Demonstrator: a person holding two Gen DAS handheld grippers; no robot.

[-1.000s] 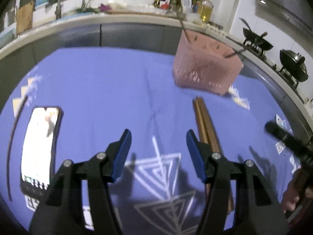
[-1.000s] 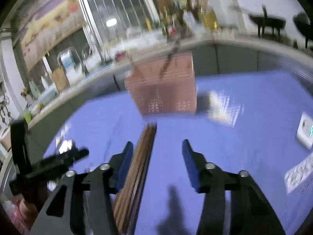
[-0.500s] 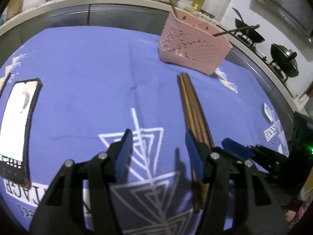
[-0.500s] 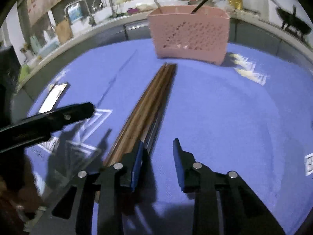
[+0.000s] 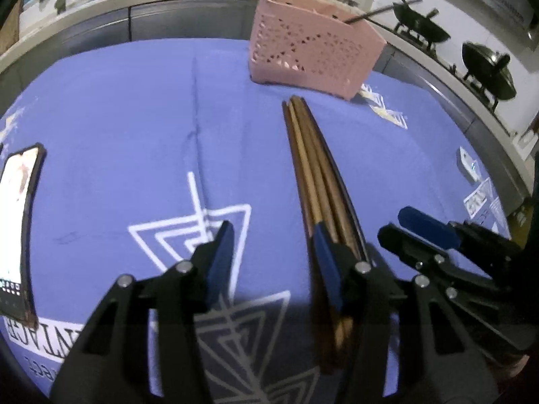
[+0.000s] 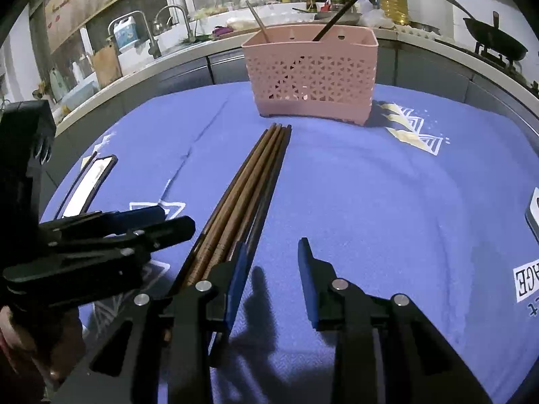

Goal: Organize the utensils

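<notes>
A bundle of brown wooden chopsticks [image 5: 316, 175] [image 6: 249, 185] lies on the blue cloth, pointing at a pink perforated basket [image 5: 313, 54] [image 6: 310, 77] that holds two utensils. My left gripper [image 5: 273, 256] hovers low with its jaws closing and nothing between them; the chopsticks run under its right finger. My right gripper [image 6: 273, 269] is open over bare cloth, and the chopsticks pass under its left finger. Each gripper shows in the other's view: the right gripper [image 5: 395, 224] right of the bundle, the left gripper [image 6: 175, 219] left of it.
A phone [image 5: 17, 219] [image 6: 89, 181] lies on the blue printed tablecloth [image 5: 134, 118] at the left. A small white device [image 5: 466, 165] sits at the cloth's right edge. Behind the table run a counter with a sink, bottles and woks [image 5: 485, 70].
Both grippers have sunk toward the cloth and closed in on the near end of the chopsticks from either side. Both pairs of jaws have narrowed. The right gripper has come into the left wrist view.
</notes>
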